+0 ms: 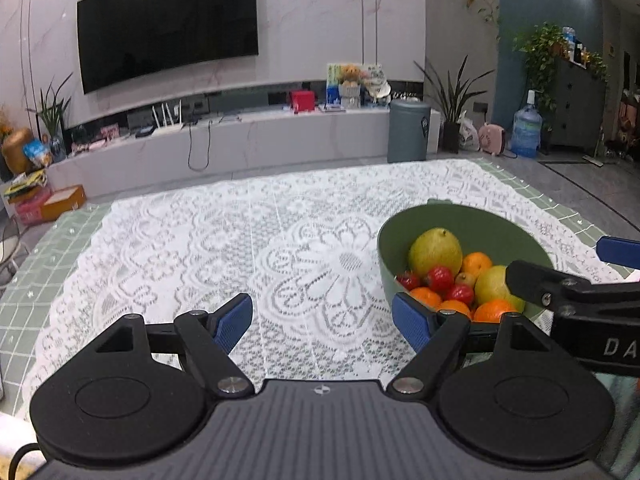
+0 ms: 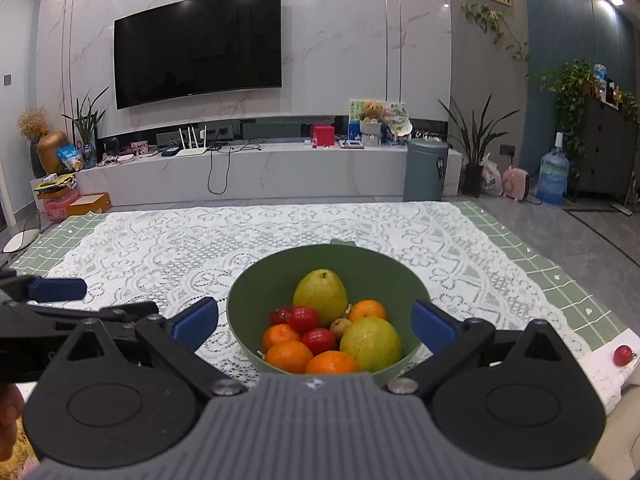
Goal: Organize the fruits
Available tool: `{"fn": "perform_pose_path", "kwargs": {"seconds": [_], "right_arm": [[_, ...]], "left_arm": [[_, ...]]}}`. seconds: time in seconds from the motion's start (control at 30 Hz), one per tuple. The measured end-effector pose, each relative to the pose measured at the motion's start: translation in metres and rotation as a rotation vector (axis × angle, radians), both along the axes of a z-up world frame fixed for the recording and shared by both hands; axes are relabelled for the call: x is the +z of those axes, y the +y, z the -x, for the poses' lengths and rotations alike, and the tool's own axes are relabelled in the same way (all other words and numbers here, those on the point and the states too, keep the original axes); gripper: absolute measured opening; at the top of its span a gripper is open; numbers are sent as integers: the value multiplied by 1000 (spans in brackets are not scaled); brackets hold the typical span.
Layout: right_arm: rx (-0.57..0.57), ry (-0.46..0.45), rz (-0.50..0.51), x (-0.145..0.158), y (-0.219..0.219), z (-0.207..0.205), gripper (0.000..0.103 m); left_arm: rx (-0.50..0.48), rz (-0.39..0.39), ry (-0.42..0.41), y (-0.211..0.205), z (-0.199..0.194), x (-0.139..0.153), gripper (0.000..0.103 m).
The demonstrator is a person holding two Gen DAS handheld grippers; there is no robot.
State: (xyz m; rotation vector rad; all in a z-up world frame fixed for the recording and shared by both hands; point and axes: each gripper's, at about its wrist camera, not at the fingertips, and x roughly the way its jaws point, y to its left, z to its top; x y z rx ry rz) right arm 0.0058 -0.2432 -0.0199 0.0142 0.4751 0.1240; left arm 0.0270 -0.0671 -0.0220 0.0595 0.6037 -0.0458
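- Fruits: pears, oranges and small red ones piled in the round green plastic bowl (image 2: 325,280) on the lace-covered tabletop (image 2: 200,240).
- One small red fruit (image 2: 624,355) left out, near right edge.
- Left tongs (image 1: 322,318) and right tongs (image 2: 316,322) both released, empty.
- Judgement: nearly done.

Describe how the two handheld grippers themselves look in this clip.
Both match. The left gripper and right gripper have matte black linkage arms with silver pivot bolts, round black discs either side, a ribbed grey centre plate bearing a small white logo, and blue textured finger pads. White letters "DA" mark one body.
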Motion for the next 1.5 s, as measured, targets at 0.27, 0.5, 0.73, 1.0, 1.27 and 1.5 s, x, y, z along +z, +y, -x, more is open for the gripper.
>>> {"fn": "perform_pose_path", "kwargs": {"seconds": [0.27, 0.5, 0.73, 1.0, 1.27, 1.5], "right_arm": [[-13, 45, -19, -3, -2, -9, 99], [-9, 73, 24, -5, 4, -13, 99], [-8, 80, 12, -5, 2, -14, 99], [-8, 81, 9, -5, 2, -14, 99], [-7, 82, 7, -6, 2, -14, 99], [-7, 82, 8, -6, 2, -14, 99]], "left_arm": [[34, -6, 44, 4, -5, -5, 93], [43, -13, 61, 6, -5, -4, 93], [51, -12, 65, 7, -4, -2, 93], [56, -13, 75, 8, -5, -2, 93], [57, -11, 81, 9, -5, -2, 93], [59, -8, 86, 9, -5, -4, 93]]}}
